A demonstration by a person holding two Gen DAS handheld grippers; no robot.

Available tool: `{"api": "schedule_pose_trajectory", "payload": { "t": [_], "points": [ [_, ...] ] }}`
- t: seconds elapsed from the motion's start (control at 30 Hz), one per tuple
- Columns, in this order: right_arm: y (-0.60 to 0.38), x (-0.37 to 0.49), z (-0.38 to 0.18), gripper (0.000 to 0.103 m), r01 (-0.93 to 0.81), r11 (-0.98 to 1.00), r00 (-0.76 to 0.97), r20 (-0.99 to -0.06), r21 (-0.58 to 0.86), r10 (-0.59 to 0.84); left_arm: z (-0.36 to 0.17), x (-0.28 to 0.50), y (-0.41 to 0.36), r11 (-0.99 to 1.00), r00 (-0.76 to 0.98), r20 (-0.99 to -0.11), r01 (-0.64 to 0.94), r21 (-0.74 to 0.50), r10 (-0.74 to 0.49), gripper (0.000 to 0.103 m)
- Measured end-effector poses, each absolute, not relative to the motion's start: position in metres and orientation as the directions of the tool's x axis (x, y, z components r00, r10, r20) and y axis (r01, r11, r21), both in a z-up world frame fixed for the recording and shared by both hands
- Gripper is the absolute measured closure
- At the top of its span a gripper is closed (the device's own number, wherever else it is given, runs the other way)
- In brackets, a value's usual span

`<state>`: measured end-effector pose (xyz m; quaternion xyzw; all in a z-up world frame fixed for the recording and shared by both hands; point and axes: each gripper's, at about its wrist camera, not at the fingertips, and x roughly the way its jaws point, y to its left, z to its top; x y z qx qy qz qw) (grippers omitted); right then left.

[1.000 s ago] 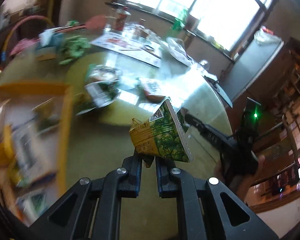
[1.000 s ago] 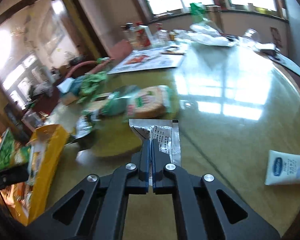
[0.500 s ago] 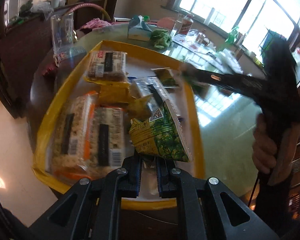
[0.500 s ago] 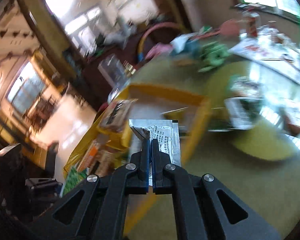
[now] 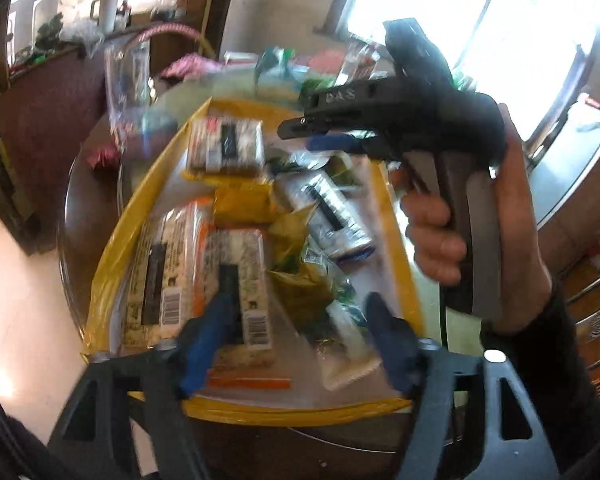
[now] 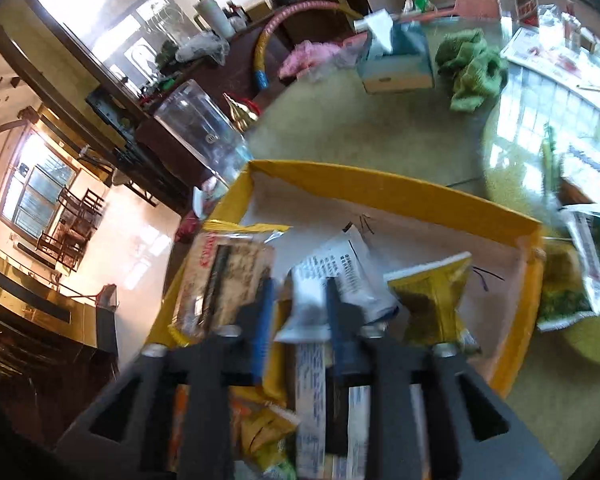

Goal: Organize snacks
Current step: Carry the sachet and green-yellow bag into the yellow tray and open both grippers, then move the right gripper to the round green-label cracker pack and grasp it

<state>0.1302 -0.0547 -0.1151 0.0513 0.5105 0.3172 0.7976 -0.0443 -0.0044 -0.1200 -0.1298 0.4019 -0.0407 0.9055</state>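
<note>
A yellow-rimmed tray [image 5: 116, 248] [image 6: 380, 184] sits at the table's edge and holds several snack packs. My left gripper [image 5: 300, 312] is open above its near end. The green-yellow pea pack [image 5: 312, 280] lies loose in the tray below it. My right gripper [image 6: 298, 300] is open over the tray, and the silver sachet [image 6: 340, 276] lies between and below its fingers. The right gripper also shows in the left wrist view [image 5: 320, 136], held in a hand over the tray's far end.
A tissue box [image 6: 396, 60] and a green cloth [image 6: 472, 68] lie on the table beyond the tray. More snack packs [image 6: 592, 256] lie on the round turntable to the right. A clear container [image 6: 196, 128] stands at the table's left edge.
Both grippers swung over the tray and opened. The pea pack dropped from the left gripper into the tray. The silver sachet left the right gripper's grip.
</note>
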Motion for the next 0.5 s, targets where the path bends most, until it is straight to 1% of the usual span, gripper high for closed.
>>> {"api": "schedule_pose_trajectory", "payload": {
  "t": [0.03,0.1,0.2,0.3,0.5],
  "points": [
    [-0.062,0.122,-0.106,0.046,-0.456,0.796,0.308,-0.769,0.397,0.560,-0.117,-0.047,-0.005,0.964,0.695,-0.699,-0.033,-0.266,-0.169,0.025],
    [-0.078,0.103,-0.089,0.039,-0.474,0.786,0.349,-0.735,0.397,0.581,-0.110,-0.054,-0.007,0.960,0.729,-0.667,-0.047,-0.275,-0.156,0.025],
    [-0.107,0.083,-0.070,0.036,-0.496,0.766,0.371,-0.697,0.410,0.613,-0.098,-0.063,-0.013,0.945,0.777,-0.600,-0.022,-0.328,-0.190,0.024],
    [-0.144,0.071,-0.059,0.030,-0.487,0.762,0.394,-0.672,0.427,0.628,-0.087,-0.063,-0.024,0.938,0.798,-0.562,0.011,-0.345,-0.216,0.023],
    [-0.213,0.063,-0.052,0.028,-0.446,0.774,0.426,-0.653,0.450,0.626,-0.076,-0.047,-0.055,0.930,0.771,-0.566,0.089,-0.357,-0.291,0.022]
  ]
}}
